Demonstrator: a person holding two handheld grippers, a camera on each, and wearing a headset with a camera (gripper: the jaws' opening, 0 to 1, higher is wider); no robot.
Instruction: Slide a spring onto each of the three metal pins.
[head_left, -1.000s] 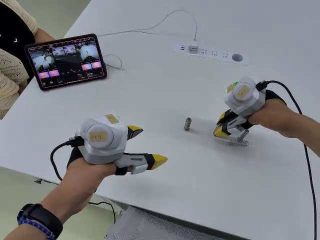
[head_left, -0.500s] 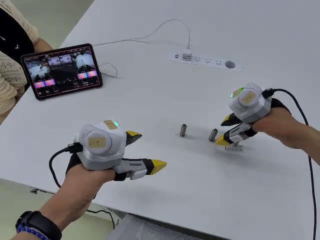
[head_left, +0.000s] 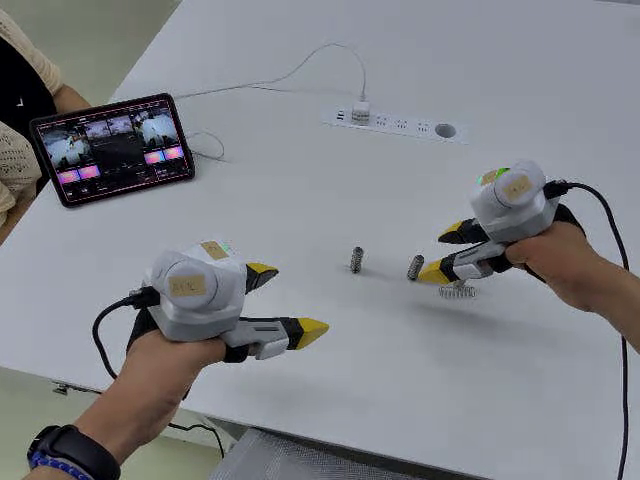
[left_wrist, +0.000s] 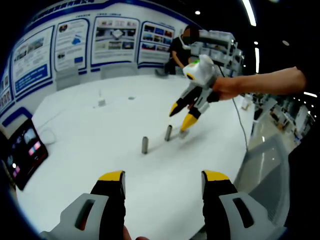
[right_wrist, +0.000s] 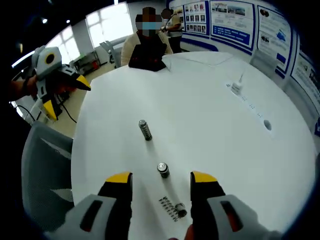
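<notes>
Below right tool (head_left: 434, 257), lying spring (head_left: 457, 291), indistinct.

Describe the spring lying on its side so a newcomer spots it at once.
On the white table, look close under the right claw. A small coiled spring lies there. The near pin and far pin stand upright; this one lies flat.
</notes>
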